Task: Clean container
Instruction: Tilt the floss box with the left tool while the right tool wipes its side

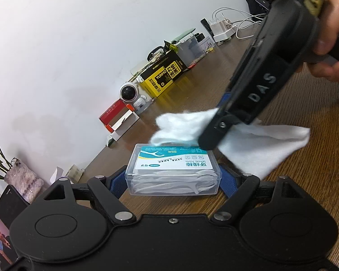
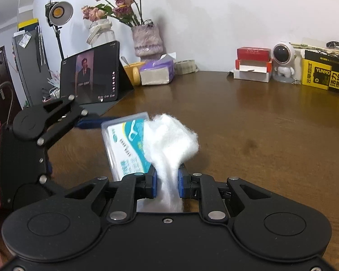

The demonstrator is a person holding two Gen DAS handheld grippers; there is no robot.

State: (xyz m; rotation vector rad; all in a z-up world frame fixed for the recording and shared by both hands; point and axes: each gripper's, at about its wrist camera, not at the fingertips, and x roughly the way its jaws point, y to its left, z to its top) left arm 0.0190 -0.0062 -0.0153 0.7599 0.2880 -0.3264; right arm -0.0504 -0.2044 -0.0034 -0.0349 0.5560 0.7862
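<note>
Wiping box (image 1: pixel 174 171) w/ cloth (image 2: pixel 169 144), seemingly touching.

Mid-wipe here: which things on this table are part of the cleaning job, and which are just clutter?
In the job:
- clear dental floss box, clamped by the left tongs
- white wipe, pinched in the right tongs, touching the box lid

Lying about:
- tablet
- astronaut figure
- yellow YUNMO box
- red-and-white cartons
- flower vase
- tissue pack

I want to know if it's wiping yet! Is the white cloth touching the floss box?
Touching. The right wrist view shows the white cloth pressed against the dental floss box lid, overlapping its edge; the left wrist view shows it meeting the box's far edge.
</note>
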